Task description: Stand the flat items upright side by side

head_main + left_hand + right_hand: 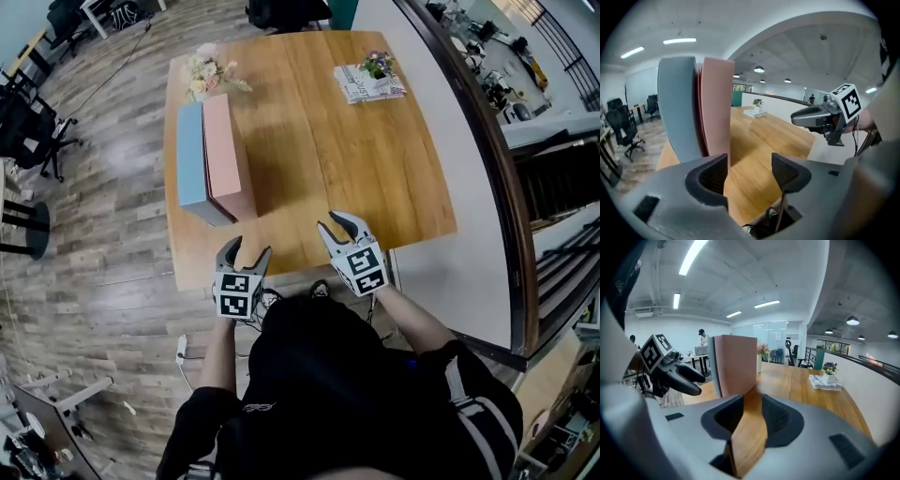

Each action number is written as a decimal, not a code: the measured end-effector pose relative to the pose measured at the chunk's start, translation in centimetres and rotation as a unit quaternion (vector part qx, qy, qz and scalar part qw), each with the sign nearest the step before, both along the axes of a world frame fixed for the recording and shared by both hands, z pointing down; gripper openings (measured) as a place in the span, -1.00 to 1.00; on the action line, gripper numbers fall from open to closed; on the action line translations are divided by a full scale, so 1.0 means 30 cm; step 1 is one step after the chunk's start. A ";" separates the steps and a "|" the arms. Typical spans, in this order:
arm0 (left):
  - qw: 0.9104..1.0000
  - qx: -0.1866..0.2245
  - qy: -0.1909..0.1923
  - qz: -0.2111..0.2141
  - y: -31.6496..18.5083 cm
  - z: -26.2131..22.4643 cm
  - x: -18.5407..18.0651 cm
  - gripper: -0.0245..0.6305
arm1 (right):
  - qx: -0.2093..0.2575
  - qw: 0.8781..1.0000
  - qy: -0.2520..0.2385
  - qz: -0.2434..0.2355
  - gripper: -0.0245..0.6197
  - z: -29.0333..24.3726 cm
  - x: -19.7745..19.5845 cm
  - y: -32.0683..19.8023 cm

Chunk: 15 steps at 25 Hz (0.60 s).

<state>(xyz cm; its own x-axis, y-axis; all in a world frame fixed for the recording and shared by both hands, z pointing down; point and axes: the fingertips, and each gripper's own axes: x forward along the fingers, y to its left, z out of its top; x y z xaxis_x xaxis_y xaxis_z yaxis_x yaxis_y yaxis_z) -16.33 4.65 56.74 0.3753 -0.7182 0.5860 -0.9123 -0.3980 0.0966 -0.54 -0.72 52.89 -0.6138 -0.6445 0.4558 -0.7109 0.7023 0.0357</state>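
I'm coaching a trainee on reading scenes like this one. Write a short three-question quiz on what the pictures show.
1. True or false: the blue flat item and the pink flat item stand upright, side by side, on the table.
2. Which gripper has something between its jaws? A) the left gripper B) the right gripper C) neither
3. Fill in: in the head view, the flower bunch lies at the table's far ____ corner.

Key: 1 true. 2 C: both pairs of jaws stand apart with only the tabletop behind them. 3 left.
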 end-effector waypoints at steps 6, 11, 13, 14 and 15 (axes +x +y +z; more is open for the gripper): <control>0.999 0.018 0.041 0.008 -0.091 -0.002 0.181 -0.66 | 0.006 0.998 -0.005 0.067 -0.89 0.002 0.111 -0.029; 0.996 0.079 0.044 0.003 -0.209 -0.141 0.271 -0.93 | 0.034 0.993 -0.036 0.108 -0.90 -0.100 0.150 -0.092; 0.993 0.105 0.049 -0.001 -0.235 -0.211 0.285 -0.93 | 0.051 0.991 -0.049 0.117 -0.90 -0.155 0.154 -0.114; 0.992 0.115 0.052 -0.006 -0.243 -0.242 0.284 -0.93 | 0.059 0.990 -0.053 0.120 -0.90 -0.182 0.153 -0.121; 0.991 0.124 0.053 -0.010 -0.248 -0.269 0.280 -0.93 | 0.066 0.989 -0.056 0.122 -0.90 -0.207 0.151 -0.126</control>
<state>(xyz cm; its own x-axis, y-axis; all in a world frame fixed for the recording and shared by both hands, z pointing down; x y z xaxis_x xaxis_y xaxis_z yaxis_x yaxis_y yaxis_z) -7.93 -2.80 48.67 0.4089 -0.8432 0.3490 -0.9105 -0.4026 0.0942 4.00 -4.51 46.68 -0.4742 -0.8294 0.2953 -0.8638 0.5032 0.0264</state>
